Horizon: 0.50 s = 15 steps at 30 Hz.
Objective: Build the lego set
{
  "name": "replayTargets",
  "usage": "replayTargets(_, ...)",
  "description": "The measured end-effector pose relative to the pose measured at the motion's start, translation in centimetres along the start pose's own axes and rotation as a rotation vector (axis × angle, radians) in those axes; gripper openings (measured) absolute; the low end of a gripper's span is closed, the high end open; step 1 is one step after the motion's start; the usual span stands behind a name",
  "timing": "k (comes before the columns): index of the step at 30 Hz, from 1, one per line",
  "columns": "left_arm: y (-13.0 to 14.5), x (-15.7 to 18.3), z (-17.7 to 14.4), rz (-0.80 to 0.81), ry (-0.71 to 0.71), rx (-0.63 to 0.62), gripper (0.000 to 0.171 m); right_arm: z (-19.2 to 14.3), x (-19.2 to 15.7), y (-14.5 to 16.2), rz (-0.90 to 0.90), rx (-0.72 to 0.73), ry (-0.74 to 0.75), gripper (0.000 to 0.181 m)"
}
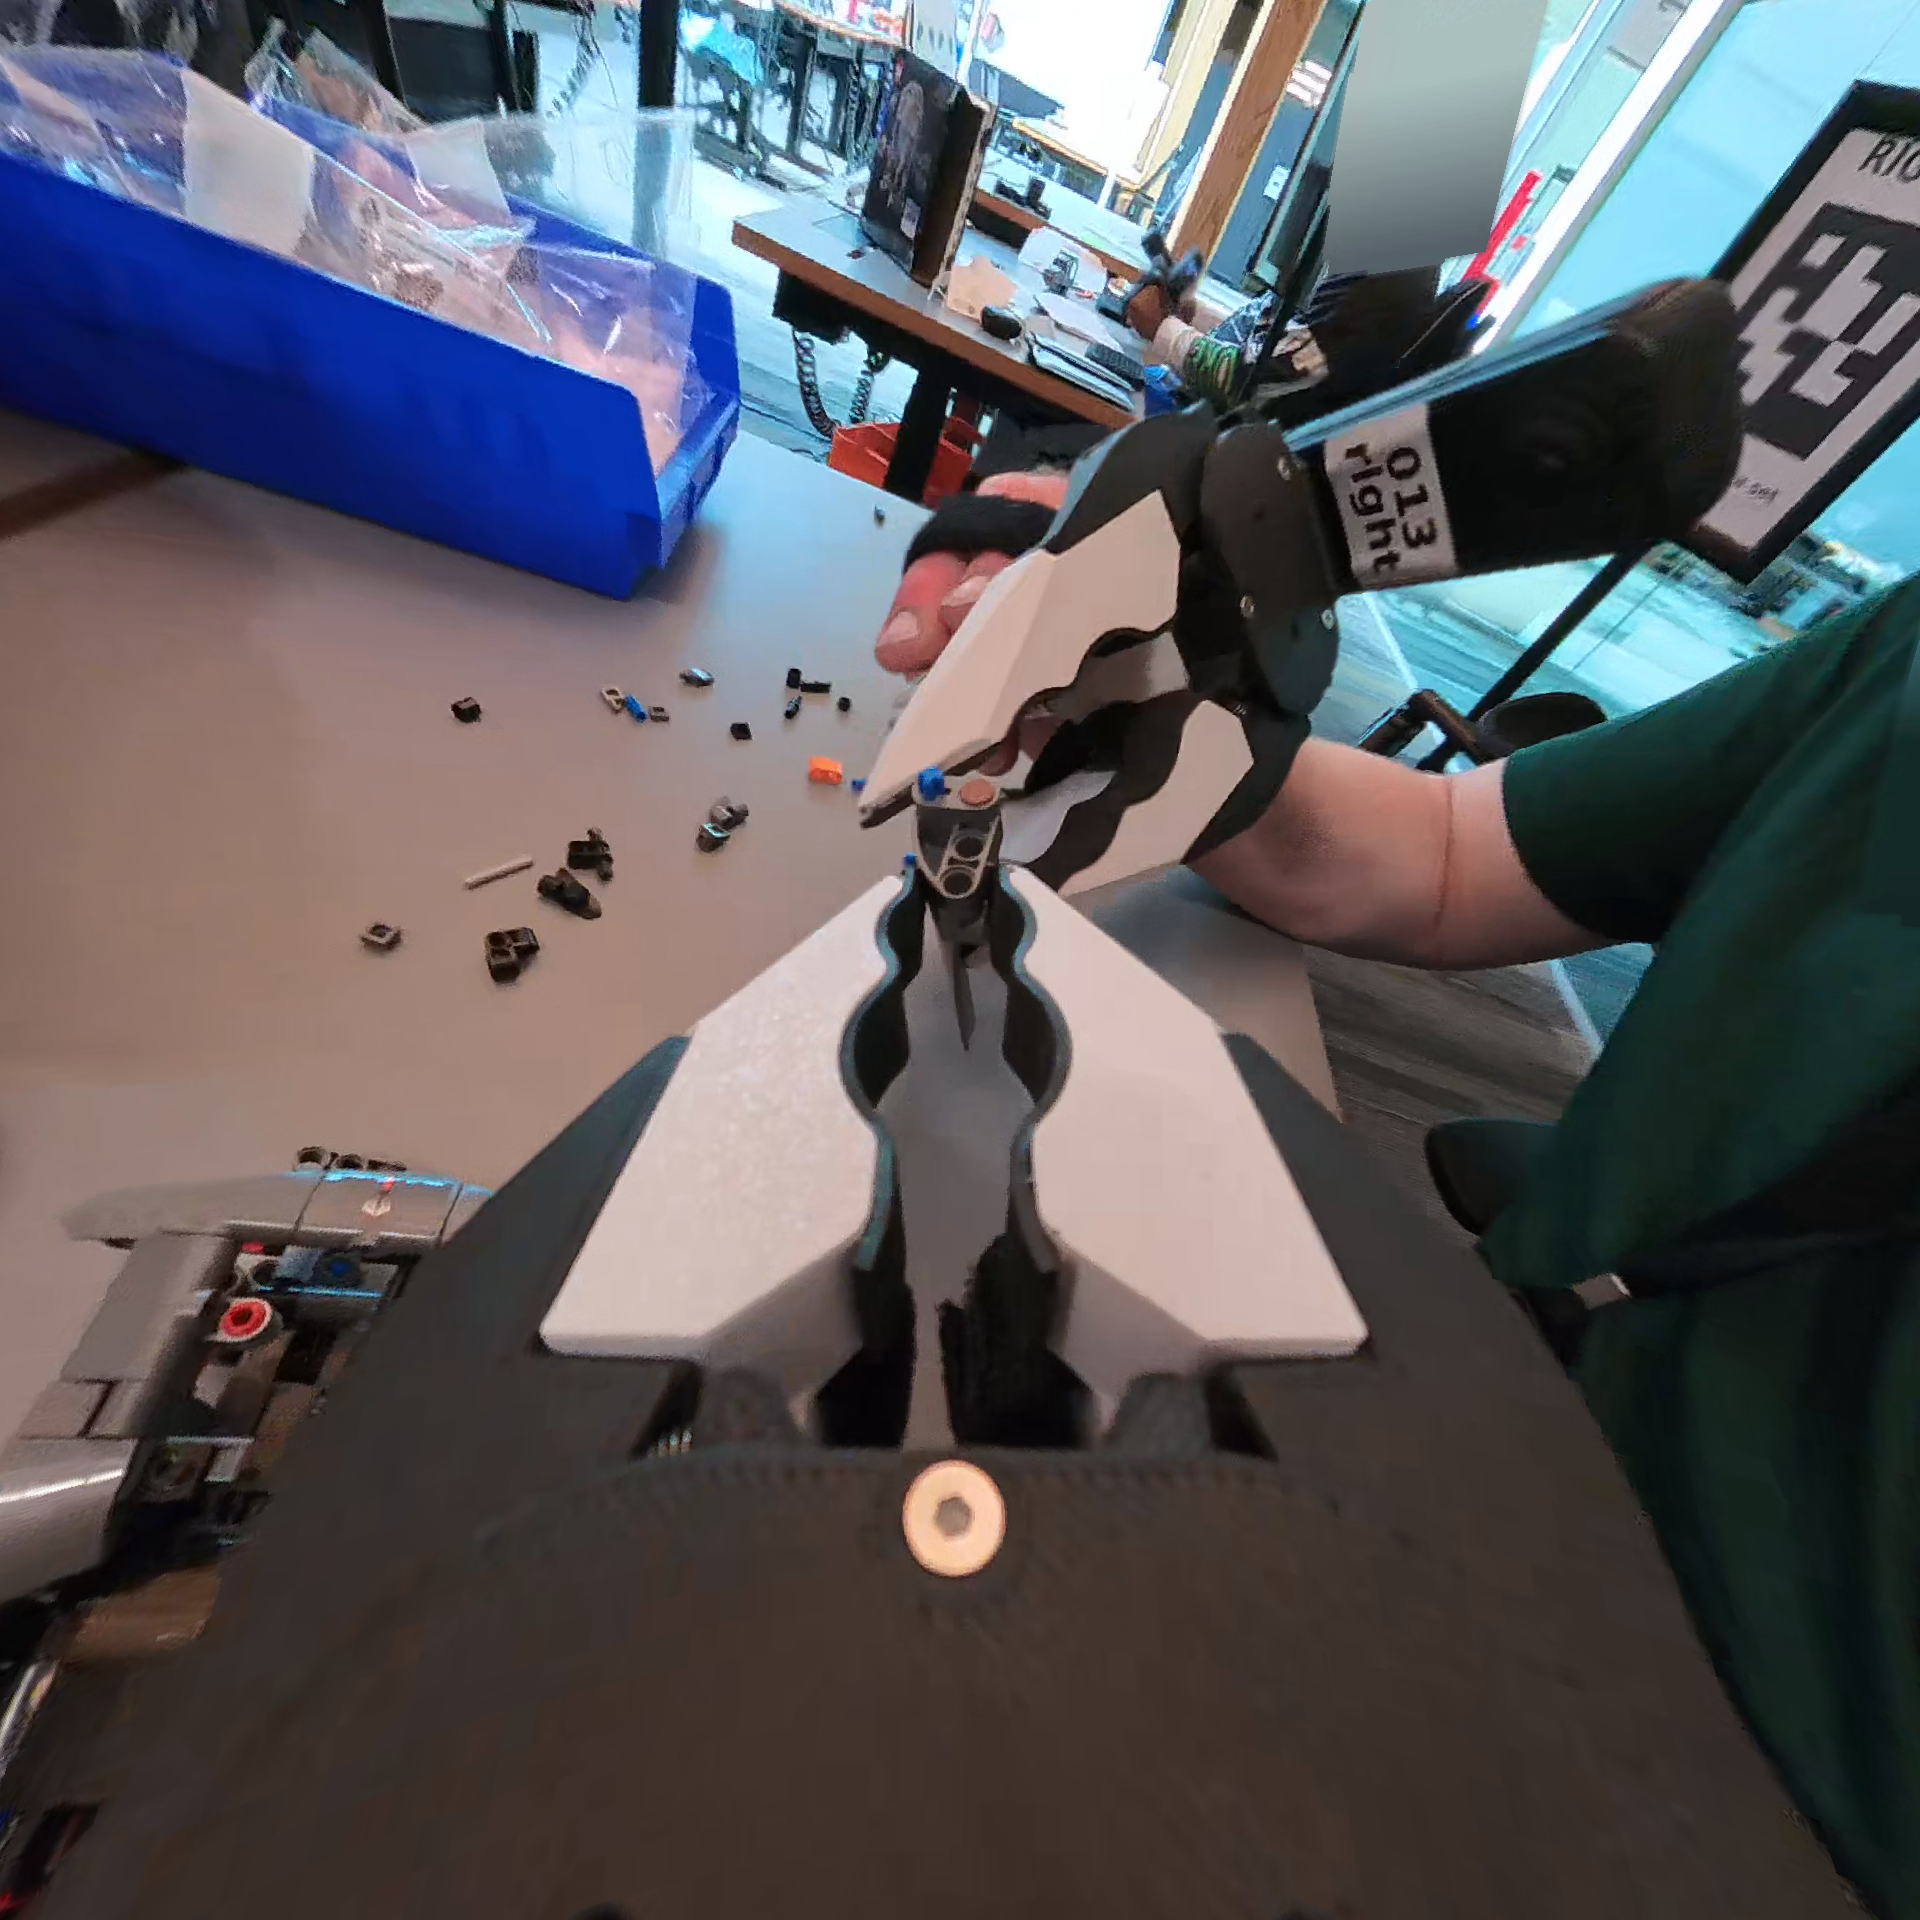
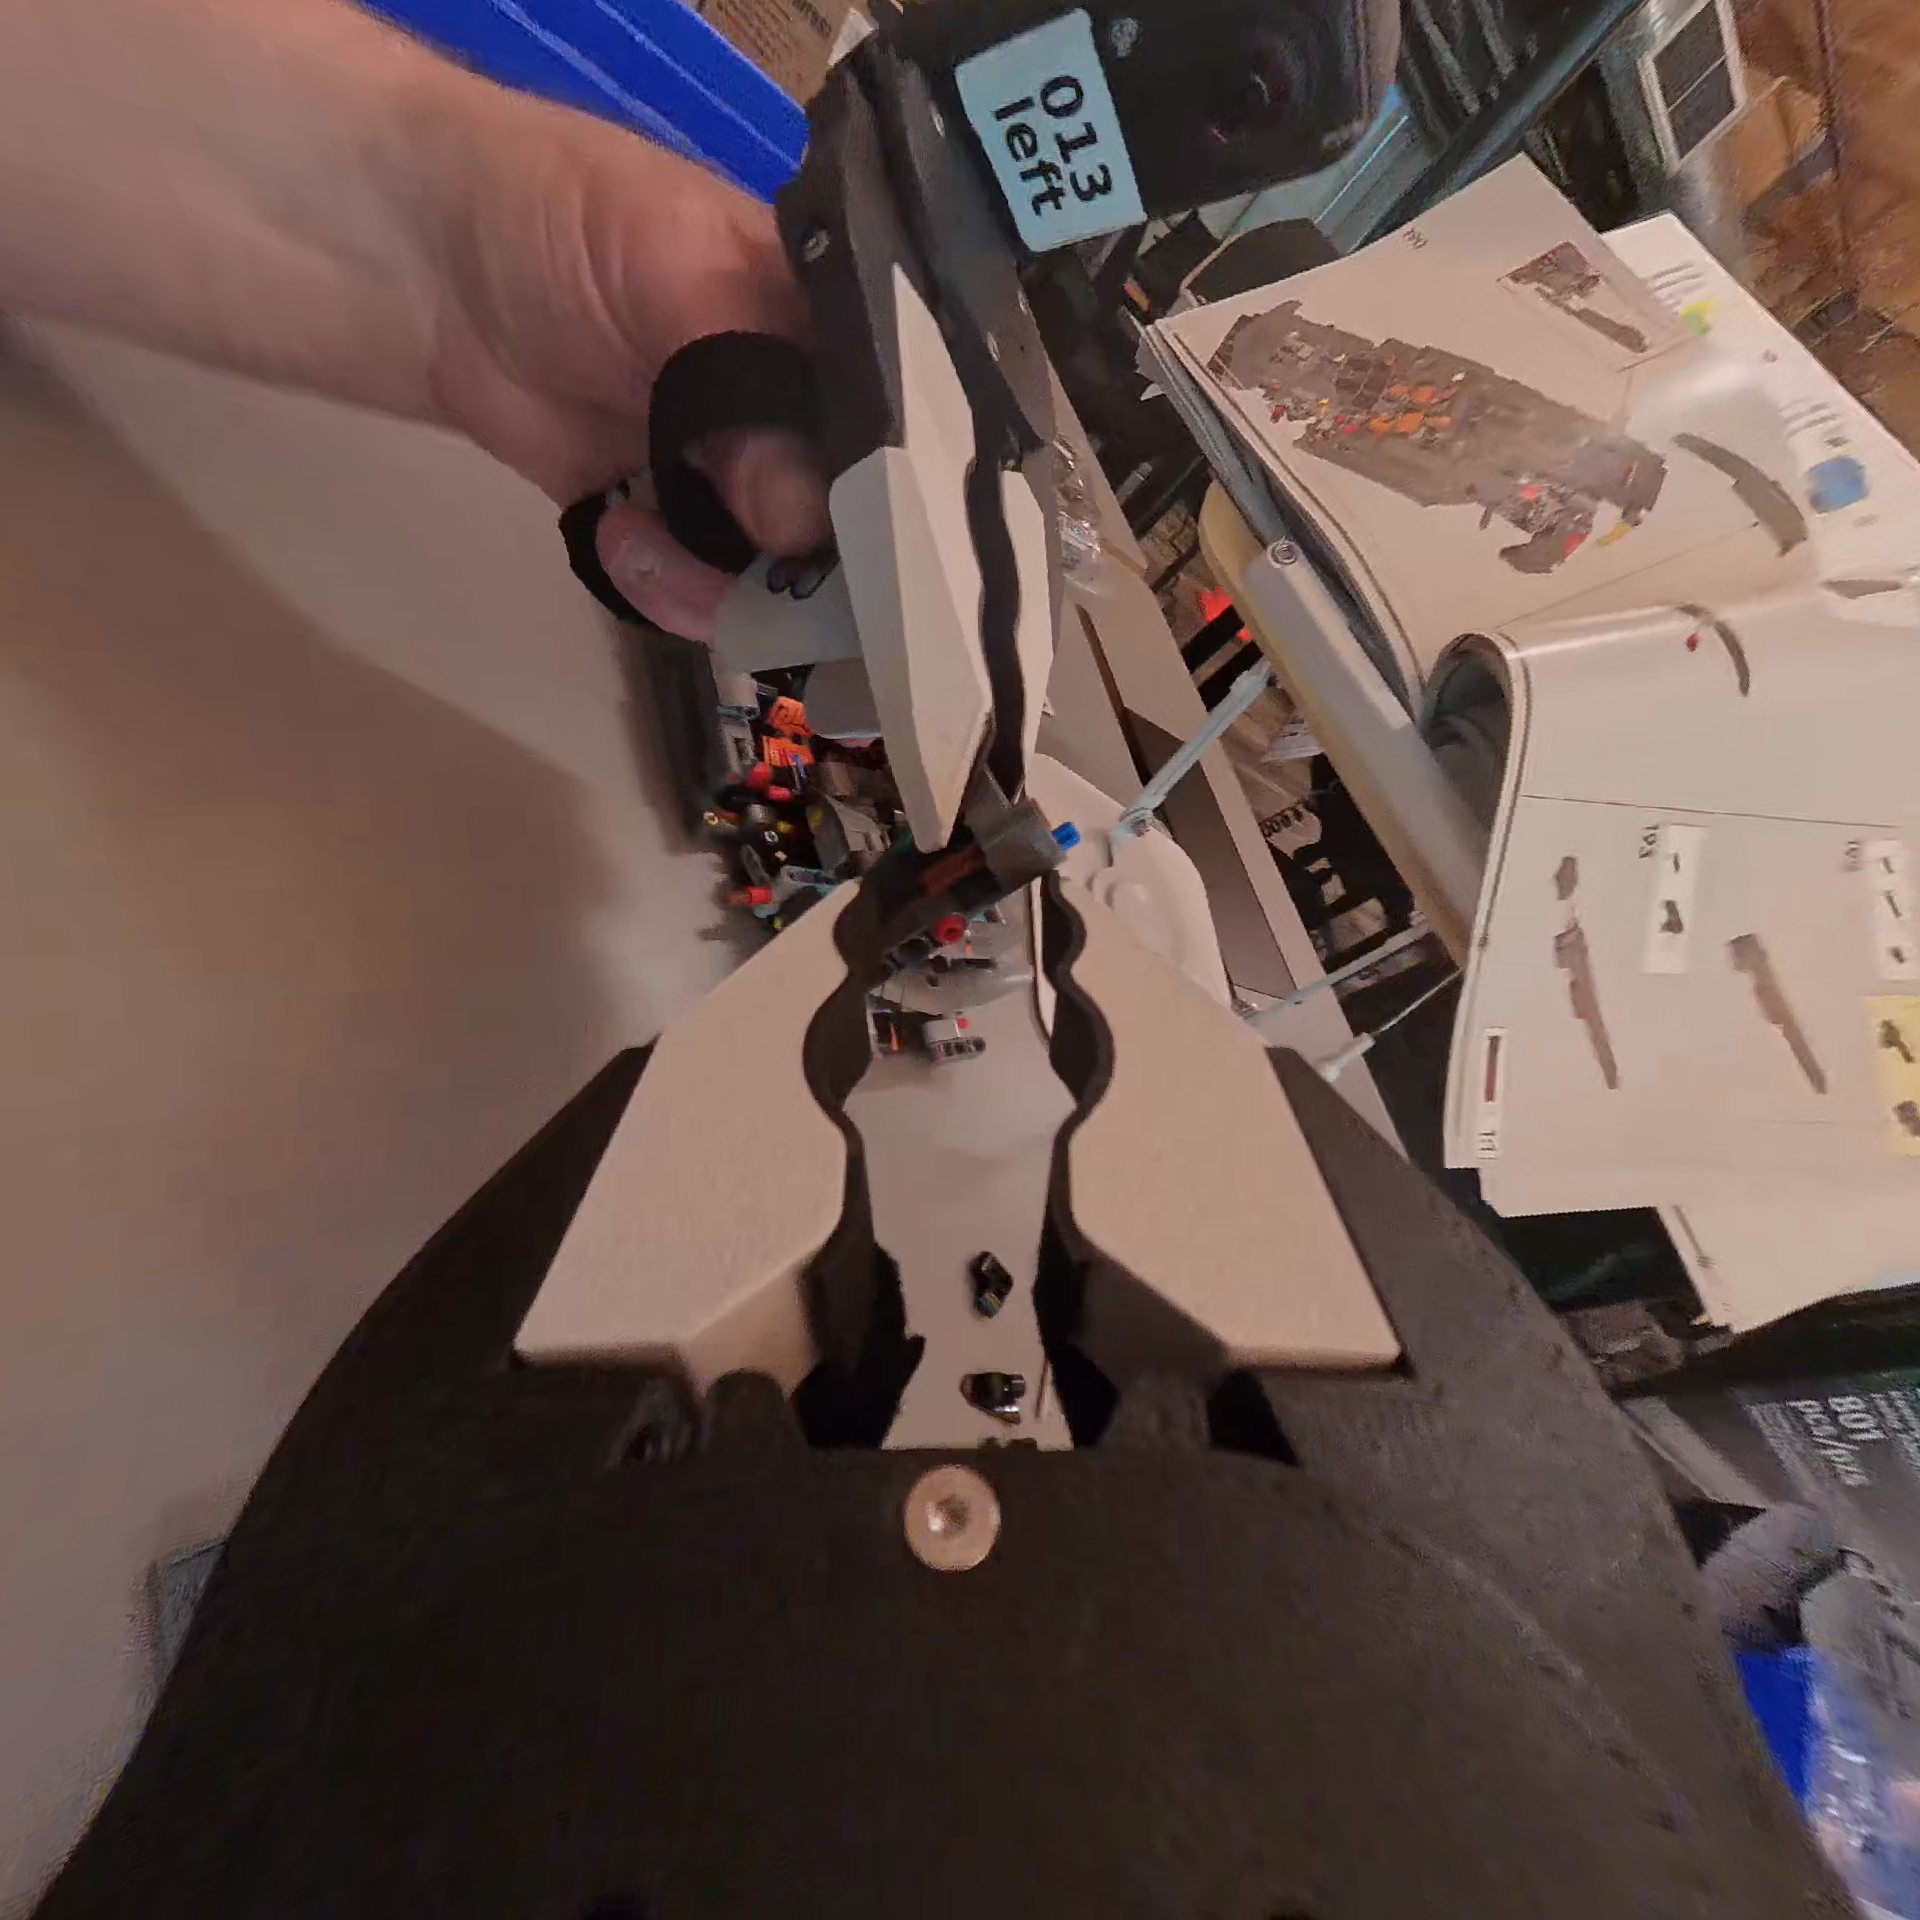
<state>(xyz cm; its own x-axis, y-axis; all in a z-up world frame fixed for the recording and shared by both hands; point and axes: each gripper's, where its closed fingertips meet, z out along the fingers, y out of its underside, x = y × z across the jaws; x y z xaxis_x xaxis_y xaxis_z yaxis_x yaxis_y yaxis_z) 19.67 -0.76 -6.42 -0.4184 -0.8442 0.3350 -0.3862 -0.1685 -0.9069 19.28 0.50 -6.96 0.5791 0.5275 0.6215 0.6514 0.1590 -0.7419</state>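
My left gripper (image 1: 958,885) is shut on a small lego assembly (image 1: 964,864), a black and grey holed beam with blue pins and a brown pin on its top end. It holds the assembly upright above the grey table (image 1: 260,727). My right gripper (image 1: 961,821) comes in from the upper right, and its tips straddle the top end of the assembly. In the right wrist view the right gripper (image 2: 951,906) has its jaws a little apart, with the assembly (image 2: 982,862) at its tips. Whether they clamp it is unclear. The left gripper (image 2: 971,805) reaches down from above.
A blue bin (image 1: 364,343) with plastic bags stands at the back left. Several loose small pieces (image 1: 582,862) and an orange piece (image 1: 824,770) lie on the table. A part-built grey model (image 1: 208,1330) sits at lower left. An open instruction booklet (image 2: 1558,623) lies to the right. Both grippers' tips are close together, under 4 cm apart.
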Motion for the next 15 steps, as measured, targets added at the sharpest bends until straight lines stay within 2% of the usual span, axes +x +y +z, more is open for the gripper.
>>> replayTargets(8, 0.5, 0.1, 0.4, -0.051, 0.06, -0.082, 0.01, -1.2, 0.7, -0.6, -0.018, 0.028, 0.002, 0.037)
replayTargets(11, 1.1, -0.1, 0.6, -0.054, 0.052, -0.124, 0.01, -0.7, 0.0, 0.0, -0.067, -0.011, -0.013, 0.027)
replayTargets(15, 1.6, -0.2, 0.6, -0.061, 0.059, -0.149, 0.011, -0.5, -0.5, 0.3, -0.097, -0.038, -0.028, 0.026)
